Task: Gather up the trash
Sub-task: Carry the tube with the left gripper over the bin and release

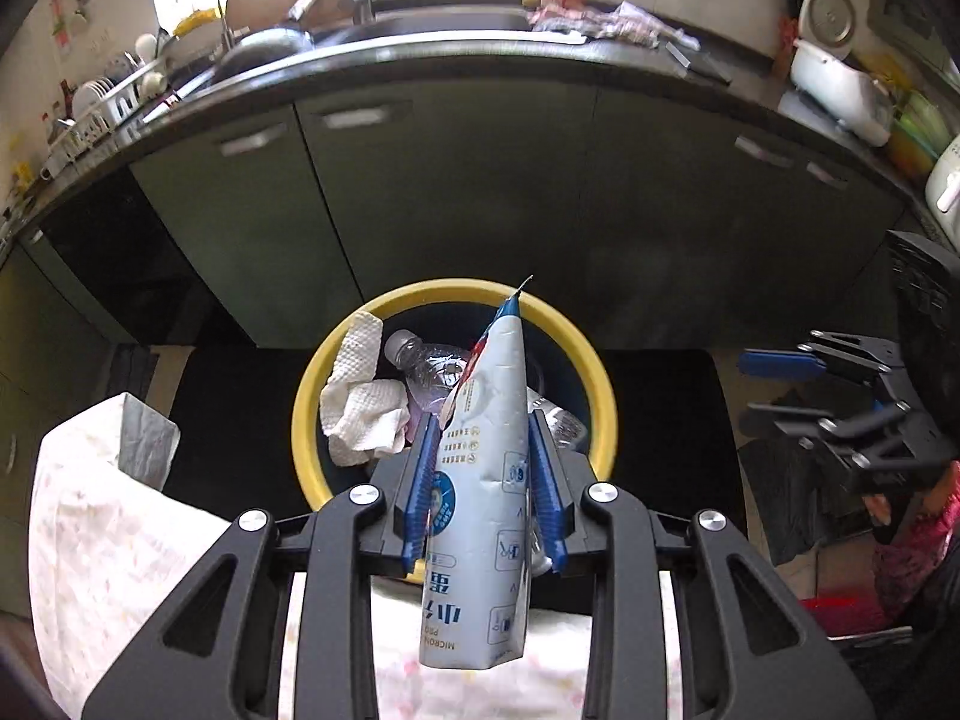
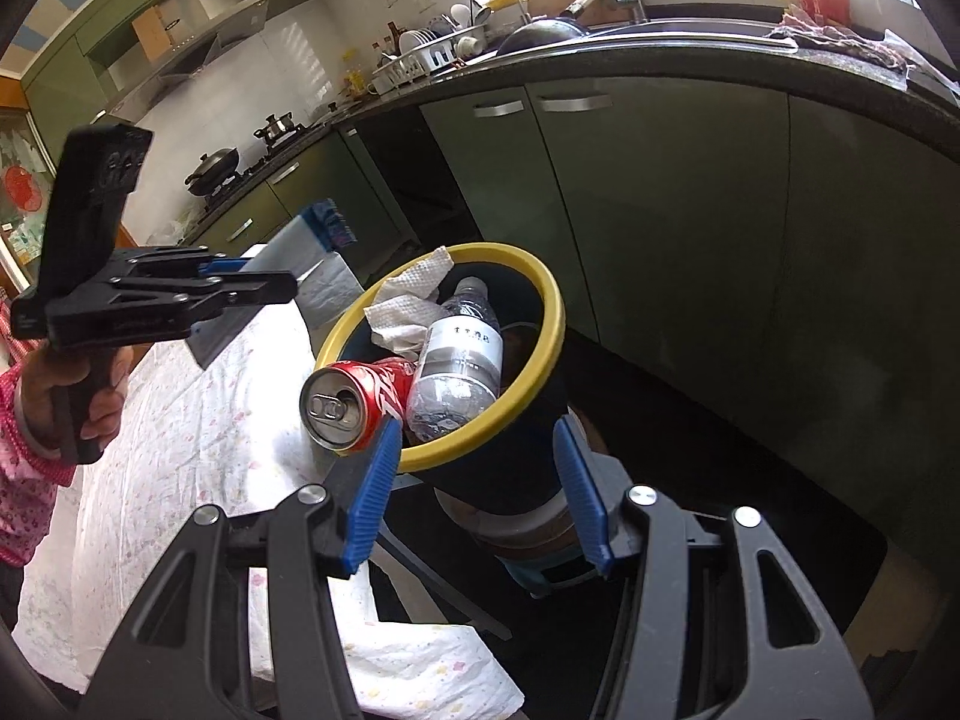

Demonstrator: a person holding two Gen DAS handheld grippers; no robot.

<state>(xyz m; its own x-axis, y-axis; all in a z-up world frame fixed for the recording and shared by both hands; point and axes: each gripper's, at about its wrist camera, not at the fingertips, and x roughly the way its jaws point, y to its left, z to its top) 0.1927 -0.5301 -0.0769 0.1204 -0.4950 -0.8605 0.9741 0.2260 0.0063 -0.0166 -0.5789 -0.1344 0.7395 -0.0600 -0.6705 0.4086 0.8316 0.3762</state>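
Observation:
My left gripper (image 1: 483, 426) is shut on a flattened white and blue carton (image 1: 489, 480), which stands upright between the blue pads, over the near rim of a dark bin with a yellow rim (image 1: 600, 384). In the bin lie a crumpled paper towel (image 1: 360, 402) and a clear plastic bottle (image 1: 429, 366). In the right wrist view a red can (image 2: 354, 402) lies against the bin's near-left rim (image 2: 540, 294), beside the bottle (image 2: 459, 360). My right gripper (image 2: 476, 429) is open, short of the bin, nothing between its fingers. It also shows in the left wrist view as the right gripper (image 1: 747, 387).
A table with a white flowered cloth (image 2: 180, 450) stands left of the bin, a crinkled silver bag (image 1: 147, 438) on it. Green cabinets (image 2: 660, 210) under a dark, cluttered counter (image 1: 480, 48) run behind. A dark mat (image 2: 750, 510) covers the floor. A hand in a pink sleeve (image 2: 36, 438) holds the left gripper (image 2: 282, 276).

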